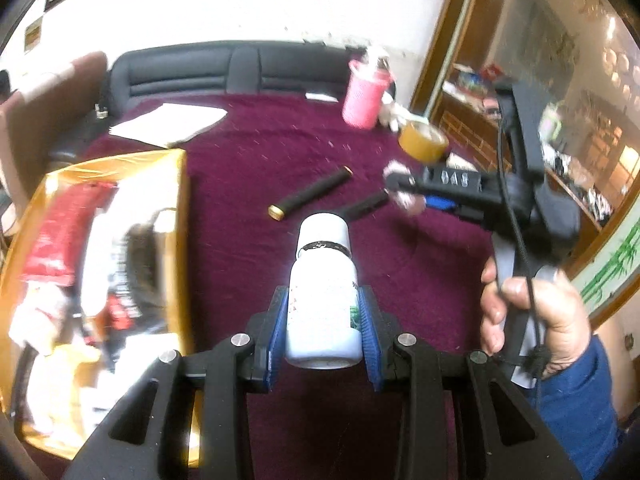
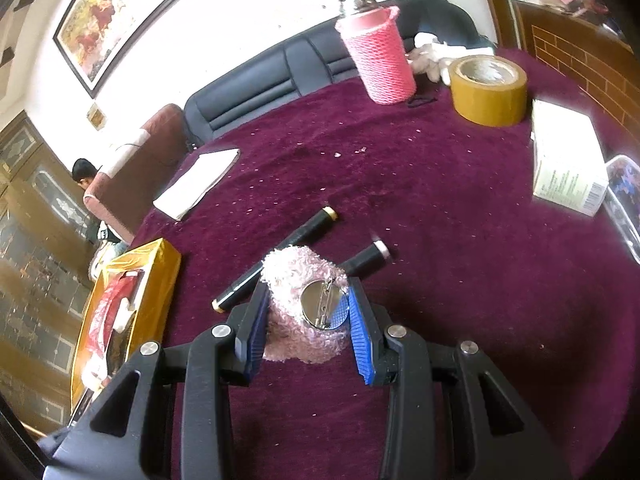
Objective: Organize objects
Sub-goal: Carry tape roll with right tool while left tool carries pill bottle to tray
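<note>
My left gripper (image 1: 323,300) is shut on a white pill bottle (image 1: 324,292), held above the maroon tablecloth (image 1: 248,152), cap pointing away. My right gripper (image 2: 306,304) is shut on a fluffy pink brooch (image 2: 292,280) whose round metal pin back (image 2: 322,304) faces the camera; it also shows in the left wrist view (image 1: 402,192), to the right of the bottle. A black pen with gold ends (image 2: 276,258) and a shorter black tube (image 2: 366,258) lie on the cloth just beyond the brooch. An open gold box (image 1: 100,288) with several packets stands at the left.
A pink mesh cup (image 2: 382,56), a roll of brown tape (image 2: 488,88), a white carton (image 2: 566,164) and a clear plastic tub (image 2: 624,204) stand at the back and right. A white notepad (image 2: 196,184) lies at the back left. A black sofa (image 2: 256,84) is behind the table.
</note>
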